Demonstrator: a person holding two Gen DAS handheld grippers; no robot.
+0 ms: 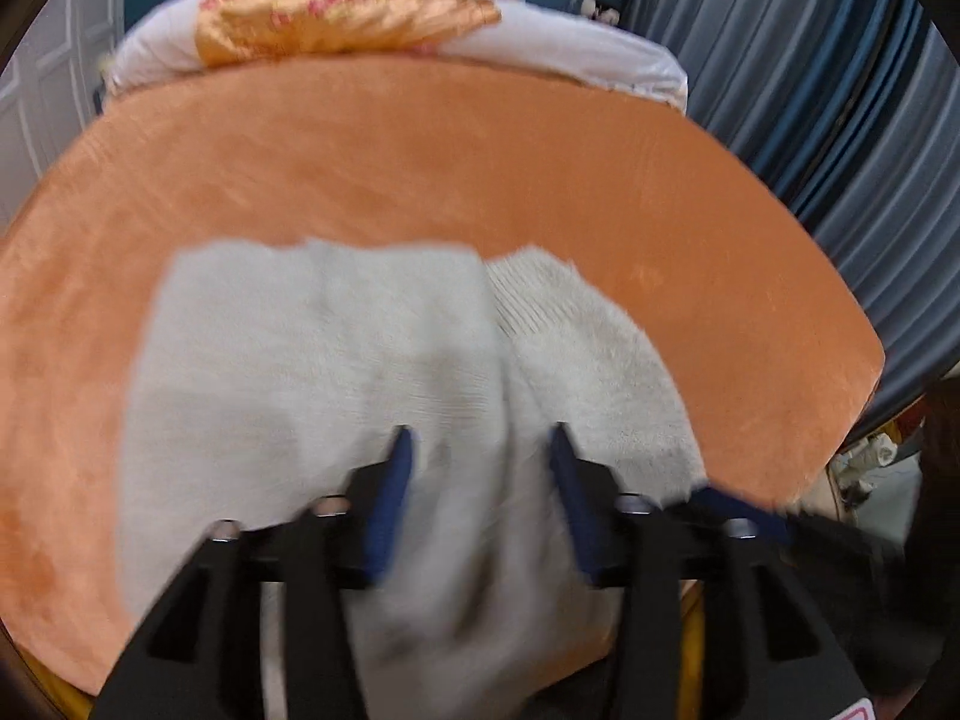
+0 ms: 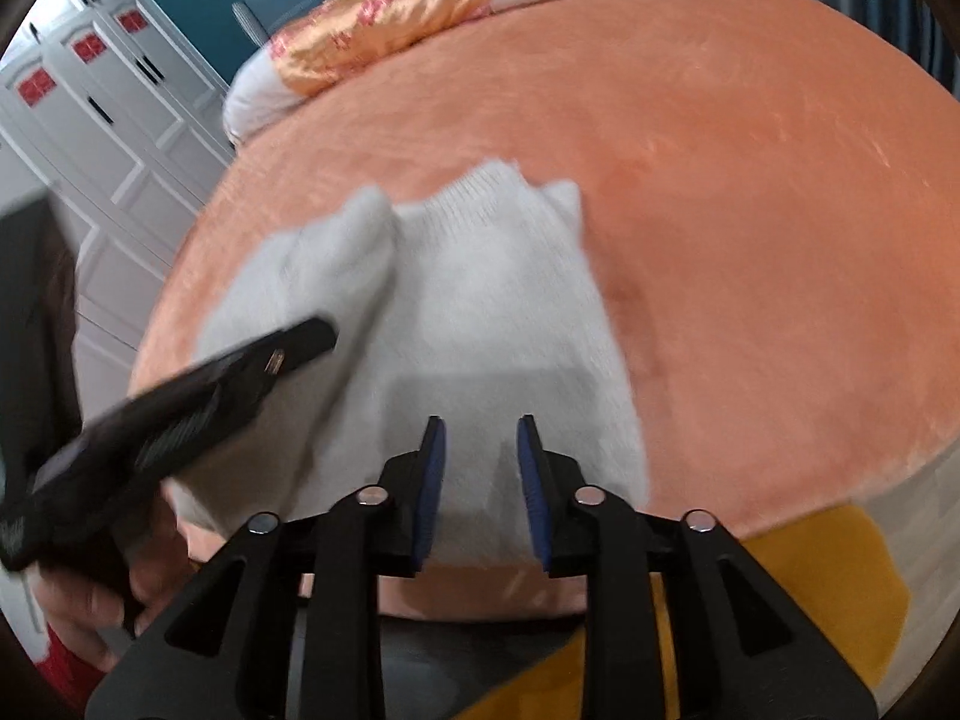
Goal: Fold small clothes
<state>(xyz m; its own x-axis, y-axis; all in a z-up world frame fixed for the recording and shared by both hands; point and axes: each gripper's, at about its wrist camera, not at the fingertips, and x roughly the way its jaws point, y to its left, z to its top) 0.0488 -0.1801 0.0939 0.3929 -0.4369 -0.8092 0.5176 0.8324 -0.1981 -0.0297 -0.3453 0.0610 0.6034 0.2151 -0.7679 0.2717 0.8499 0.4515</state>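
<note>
A small white knitted garment (image 1: 336,360) lies on the orange bed cover (image 1: 420,168), partly folded, with a ribbed edge at its far side. My left gripper (image 1: 480,432) is open just above the garment's near part, its blue pads either side of a raised fold. In the right wrist view the same garment (image 2: 480,300) lies ahead; my right gripper (image 2: 481,420) is open over its near edge and holds nothing. The left gripper (image 2: 300,336) comes in from the left over the garment.
An orange-gold satin cloth (image 1: 336,18) lies on white pillows (image 1: 570,42) at the bed's far end. Blue curtains (image 1: 810,90) hang on the right. White cupboards (image 2: 120,120) stand on the left. A yellow mat (image 2: 840,600) lies below the bed edge.
</note>
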